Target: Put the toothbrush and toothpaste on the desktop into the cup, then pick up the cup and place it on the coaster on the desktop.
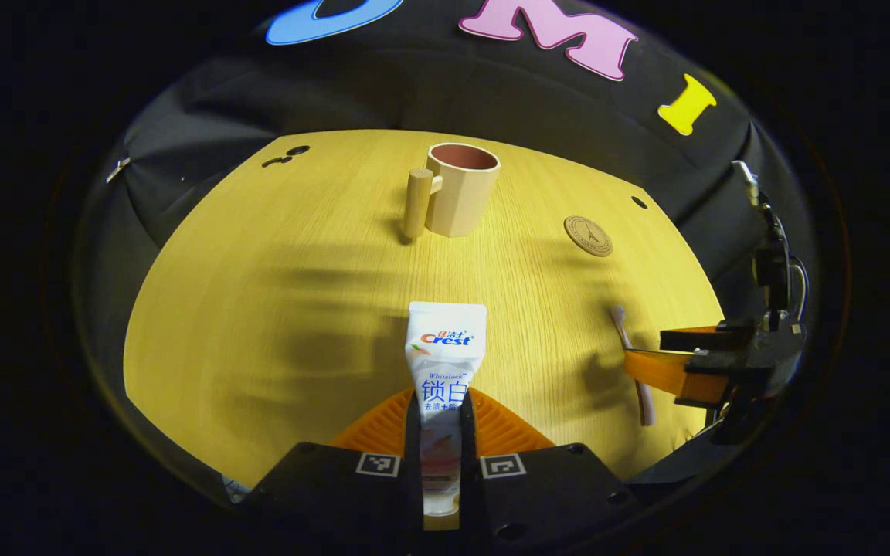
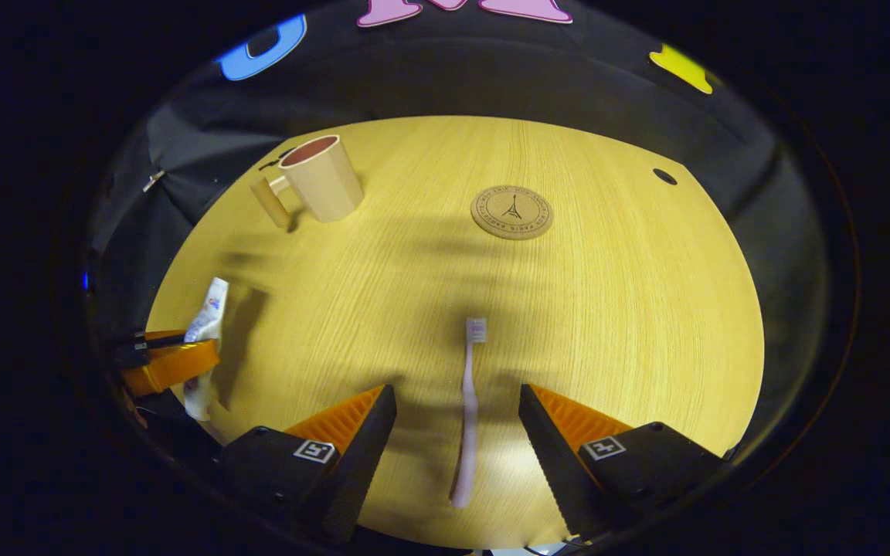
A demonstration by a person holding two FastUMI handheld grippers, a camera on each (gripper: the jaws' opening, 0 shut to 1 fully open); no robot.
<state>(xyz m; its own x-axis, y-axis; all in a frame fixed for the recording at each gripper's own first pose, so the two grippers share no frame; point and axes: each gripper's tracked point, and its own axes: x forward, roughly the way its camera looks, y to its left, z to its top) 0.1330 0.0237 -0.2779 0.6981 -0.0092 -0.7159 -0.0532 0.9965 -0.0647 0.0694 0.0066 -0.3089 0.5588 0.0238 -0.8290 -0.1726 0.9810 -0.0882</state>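
Yellow wood makes up the desktop (image 2: 607, 324), and all the things sit on it. The left gripper (image 1: 440, 432) is squeezed tight on the toothpaste tube (image 1: 443, 363), with a finger pressing on each side of it. The tube sticks out forward, with its flat end toward the cup (image 1: 460, 189).

The right gripper (image 2: 456, 432) has its fingers spread wide. The toothbrush (image 2: 468, 409) lies flat on the wood between them, and neither finger touches it. Its bristle end points away, toward the coaster (image 2: 511, 211).

The cup stands upright near the far edge, with its handle to one side. The coaster lies well apart from it and has nothing on it.

What could go wrong? The tube is soft and smooth, so it might slip or bend when it is tipped into the cup. The toothbrush is thin and lies flat, so the fingers might slide over it. A bump could knock the cup over.
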